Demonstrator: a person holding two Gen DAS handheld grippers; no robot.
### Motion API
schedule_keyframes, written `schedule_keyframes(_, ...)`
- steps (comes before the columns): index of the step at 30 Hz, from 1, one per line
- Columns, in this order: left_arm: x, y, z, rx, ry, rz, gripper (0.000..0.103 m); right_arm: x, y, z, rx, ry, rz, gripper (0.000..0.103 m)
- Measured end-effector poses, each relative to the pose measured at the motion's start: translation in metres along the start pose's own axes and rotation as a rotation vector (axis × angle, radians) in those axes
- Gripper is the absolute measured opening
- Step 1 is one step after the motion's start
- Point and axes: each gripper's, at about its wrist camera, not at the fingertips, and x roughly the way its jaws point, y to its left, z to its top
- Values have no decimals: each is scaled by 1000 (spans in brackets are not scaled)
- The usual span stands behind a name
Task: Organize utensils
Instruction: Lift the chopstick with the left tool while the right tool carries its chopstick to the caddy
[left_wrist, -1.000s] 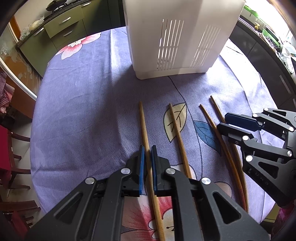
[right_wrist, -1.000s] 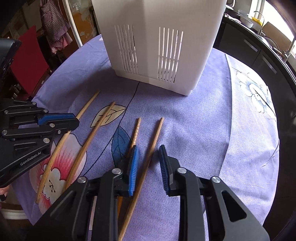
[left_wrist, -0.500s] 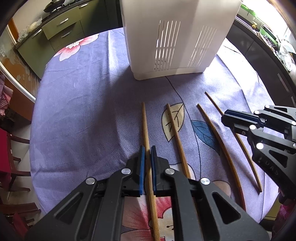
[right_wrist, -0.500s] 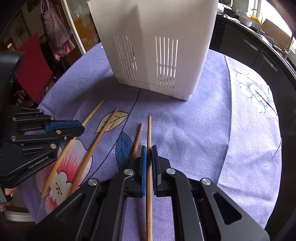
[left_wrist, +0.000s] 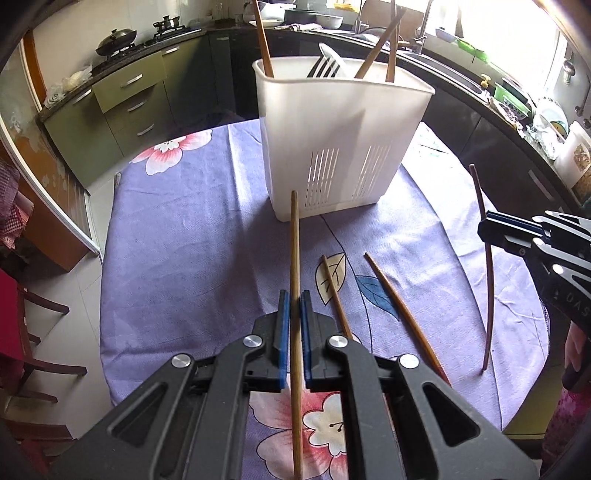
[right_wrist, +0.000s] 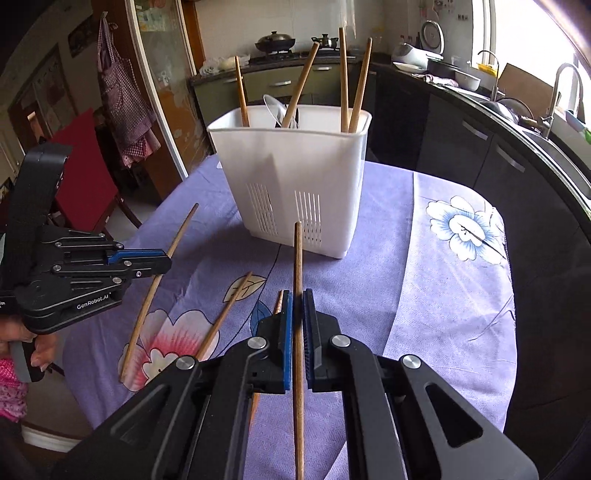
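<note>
Two chopsticks gripped, holder lying straight ahead

Left gripper (left_wrist: 294, 332) is clamping one chopstick (left_wrist: 294, 254); right gripper (right_wrist: 297, 332) is clamping another chopstick (right_wrist: 297, 266). Both shafts are pointing forward toward the white utensil holder (left_wrist: 340, 147), standing beyond on the table (left_wrist: 192, 236); neither gripper is judged clearly nearer.

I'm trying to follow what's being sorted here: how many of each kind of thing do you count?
Wooden chopsticks: 8 (1 in the left gripper, 1 in the right gripper, 2 on the cloth, 4 in the holder)
Fork: 1
Spoon: 1
White holder: 1
Total: 11
</note>
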Motion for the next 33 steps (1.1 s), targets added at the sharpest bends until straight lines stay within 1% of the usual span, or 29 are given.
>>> schedule_keyframes(12, -53, -3, 1, 11, -96, 4, 6, -44, 6, 4, -2, -79, -3, 6)
schedule_keyframes(24, -80, -14, 4, 29, -147, 9, 6, -70, 8, 9, 6, -128, 3, 6)
schedule_keyframes(33, -97, -20, 15, 37, -184, 9, 6, -91, 13, 30, -2, -180, 2, 6)
